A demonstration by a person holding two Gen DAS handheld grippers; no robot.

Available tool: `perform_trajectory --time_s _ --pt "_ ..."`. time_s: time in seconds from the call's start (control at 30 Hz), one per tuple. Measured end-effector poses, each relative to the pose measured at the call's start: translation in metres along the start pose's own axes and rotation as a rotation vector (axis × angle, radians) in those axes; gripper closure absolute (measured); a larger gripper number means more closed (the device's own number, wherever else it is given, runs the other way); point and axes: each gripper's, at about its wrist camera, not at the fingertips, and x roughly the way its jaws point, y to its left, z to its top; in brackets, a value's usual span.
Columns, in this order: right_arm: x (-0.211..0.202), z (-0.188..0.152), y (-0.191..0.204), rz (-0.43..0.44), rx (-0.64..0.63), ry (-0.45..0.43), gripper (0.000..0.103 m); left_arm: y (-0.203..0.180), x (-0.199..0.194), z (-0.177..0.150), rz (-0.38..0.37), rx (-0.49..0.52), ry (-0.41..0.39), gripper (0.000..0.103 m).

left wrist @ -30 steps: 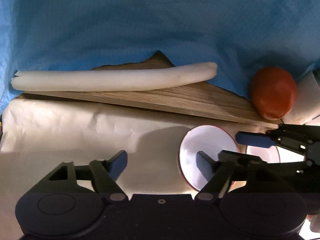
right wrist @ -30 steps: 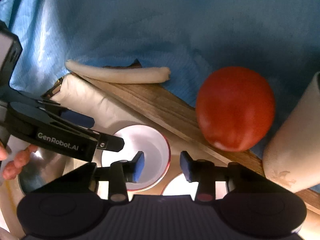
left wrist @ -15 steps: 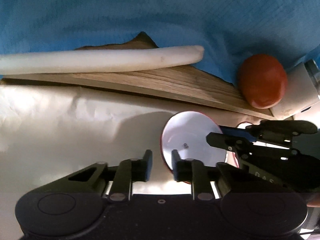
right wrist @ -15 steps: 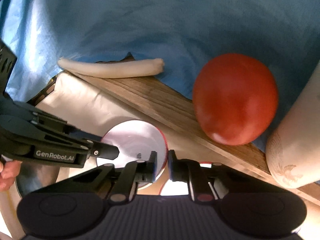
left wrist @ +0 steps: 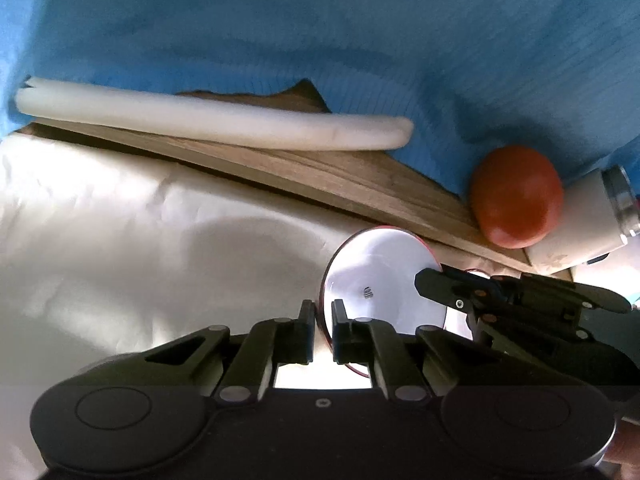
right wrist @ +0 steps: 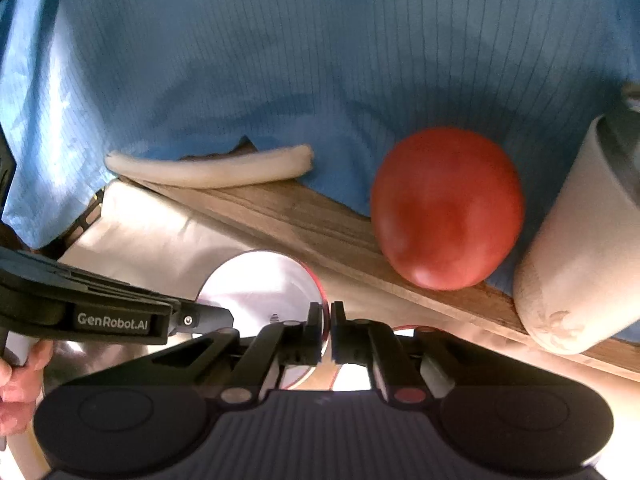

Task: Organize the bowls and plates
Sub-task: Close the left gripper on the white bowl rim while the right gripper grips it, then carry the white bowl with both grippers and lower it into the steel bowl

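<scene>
Black jaws of the left gripper (left wrist: 323, 330) have just closed onto the near-left rim of the white bowl (left wrist: 380, 280); the right gripper (right wrist: 327, 330) has likewise just clamped the bowl's opposite rim. Held between both, the bowl stands tipped on edge, red lip showing. Beyond the bowl lie the wooden board (left wrist: 352, 184), then the tomato (left wrist: 516, 208) and white tube (left wrist: 224, 126).
</scene>
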Motion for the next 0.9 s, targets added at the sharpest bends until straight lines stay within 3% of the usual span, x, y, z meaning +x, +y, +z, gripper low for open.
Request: perform_trajectory --time_s 0.27,0.43,0.9 --pt "-0.024 -0.001 0.017 0.005 -0.004 -0.052 0.099 -0.002 -0.032 -0.01 -0.007 -0.016 -0.051 0.097" --pt "-0.037 -0.003 0.035 0.021 -0.031 -0.068 0.099 -0.018 -0.055 -0.046 0.017 -0.016 -0.079 0.097" --pt "-0.041 -0.02 0.103 0.108 -0.12 -0.038 0.099 0.024 -0.117 -0.094 0.066 -0.095 -0.109 0.097"
